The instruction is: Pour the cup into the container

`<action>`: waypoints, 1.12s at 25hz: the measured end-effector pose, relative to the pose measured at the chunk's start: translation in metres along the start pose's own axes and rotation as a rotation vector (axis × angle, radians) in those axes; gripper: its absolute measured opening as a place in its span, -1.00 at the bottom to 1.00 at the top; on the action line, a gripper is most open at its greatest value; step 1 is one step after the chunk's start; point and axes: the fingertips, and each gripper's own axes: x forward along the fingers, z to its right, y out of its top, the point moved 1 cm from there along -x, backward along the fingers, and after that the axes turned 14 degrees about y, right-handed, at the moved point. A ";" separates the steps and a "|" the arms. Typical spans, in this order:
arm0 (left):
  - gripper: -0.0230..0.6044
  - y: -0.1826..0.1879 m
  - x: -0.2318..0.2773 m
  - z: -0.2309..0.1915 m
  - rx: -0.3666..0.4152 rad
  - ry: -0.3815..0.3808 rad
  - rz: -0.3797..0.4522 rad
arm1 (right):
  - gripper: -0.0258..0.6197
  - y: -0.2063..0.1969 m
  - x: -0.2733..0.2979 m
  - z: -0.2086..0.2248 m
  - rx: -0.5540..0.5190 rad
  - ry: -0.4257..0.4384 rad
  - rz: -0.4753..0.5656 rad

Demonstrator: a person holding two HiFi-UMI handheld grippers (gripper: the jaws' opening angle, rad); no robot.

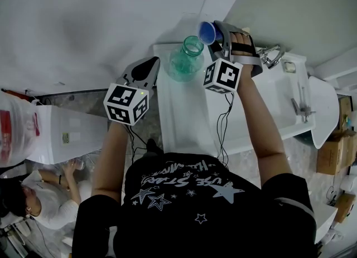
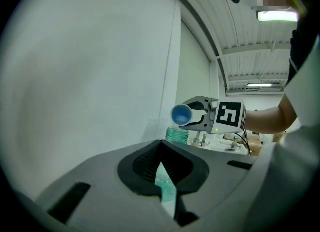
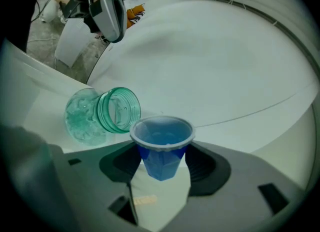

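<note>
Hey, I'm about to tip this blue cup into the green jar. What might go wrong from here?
1. The blue cup has a mouth about as wide as the neck of the green jar, so some contents may spill onto the white counter.
2. The jar stands near the counter's edge, and the left gripper seems not to hold it, so a bump might tip it.
3. The right gripper pinches only the cup's lower part, so it may slip.

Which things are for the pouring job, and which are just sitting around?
For the job:
- blue cup
- green jar

Just sitting around:
- tap
- sink
- cardboard box
</note>
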 end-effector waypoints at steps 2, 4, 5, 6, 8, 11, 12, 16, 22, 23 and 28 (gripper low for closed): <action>-0.90 0.000 0.000 0.001 0.000 -0.003 0.000 | -0.07 0.001 0.000 0.000 -0.012 -0.005 -0.004; -0.90 -0.001 0.000 0.001 0.000 -0.005 -0.001 | -0.06 0.000 0.000 -0.001 -0.020 -0.008 -0.010; -0.90 -0.001 0.000 0.001 -0.001 -0.005 0.000 | -0.07 -0.001 0.001 -0.001 -0.023 -0.009 -0.013; -0.90 -0.001 -0.001 0.000 -0.002 -0.004 0.001 | -0.07 -0.002 0.001 -0.001 -0.025 -0.011 -0.016; -0.90 -0.001 -0.001 -0.001 -0.006 -0.001 0.003 | -0.07 -0.002 0.000 -0.001 -0.032 -0.016 -0.018; -0.90 0.000 -0.001 -0.001 -0.010 0.001 0.002 | -0.07 -0.001 0.000 -0.001 -0.050 -0.027 -0.017; -0.90 0.000 -0.001 -0.001 -0.011 0.001 0.001 | -0.07 -0.001 -0.001 0.000 -0.058 -0.030 -0.018; -0.90 0.000 -0.003 -0.001 -0.011 0.001 -0.001 | -0.07 0.003 -0.001 -0.001 -0.082 -0.036 -0.016; -0.90 0.001 -0.003 -0.001 -0.010 0.003 -0.001 | -0.06 0.002 -0.001 0.000 -0.080 -0.043 -0.018; -0.90 0.001 -0.003 -0.001 -0.010 0.003 0.000 | -0.06 0.003 -0.001 0.000 -0.080 -0.043 -0.018; -0.90 0.002 -0.004 0.000 -0.010 0.001 0.004 | -0.07 0.002 -0.002 0.000 -0.075 -0.044 -0.019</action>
